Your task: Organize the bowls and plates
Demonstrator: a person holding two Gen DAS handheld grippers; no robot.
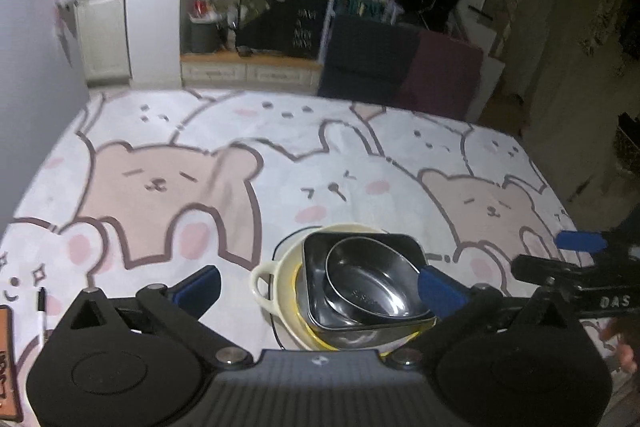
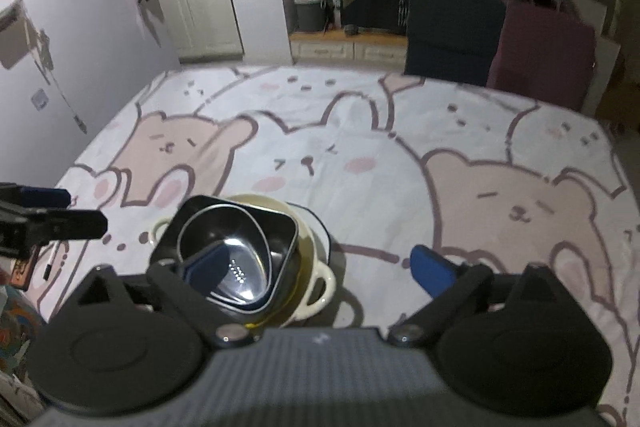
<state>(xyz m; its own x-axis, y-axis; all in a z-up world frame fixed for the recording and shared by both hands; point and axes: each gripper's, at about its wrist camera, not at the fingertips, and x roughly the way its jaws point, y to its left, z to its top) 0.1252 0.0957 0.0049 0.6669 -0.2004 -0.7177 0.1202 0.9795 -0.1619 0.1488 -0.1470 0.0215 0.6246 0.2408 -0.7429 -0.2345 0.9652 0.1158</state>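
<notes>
A nested stack stands on the cartoon-animal tablecloth (image 1: 180, 187) near the front edge. A cream two-handled dish (image 1: 264, 285) is at the bottom, a yellow plate rim (image 1: 298, 281) shows above it, then a dark square bowl (image 1: 316, 253), and a round steel bowl (image 1: 368, 285) sits inside. My left gripper (image 1: 320, 289) is open and hangs above the stack, touching none of it. The right gripper (image 2: 318, 267) is open too, its left finger over the steel bowl (image 2: 240, 251), apart from it. Each gripper shows at the edge of the other's view.
A pen (image 1: 41, 307) and an orange-edged item (image 1: 6, 347) lie at the table's near left. A dark blue chair (image 1: 372, 59) and a maroon chair (image 1: 444, 75) stand at the far side. A grey wall (image 1: 36, 67) borders the left. A person's hand (image 1: 624, 339) is at the right.
</notes>
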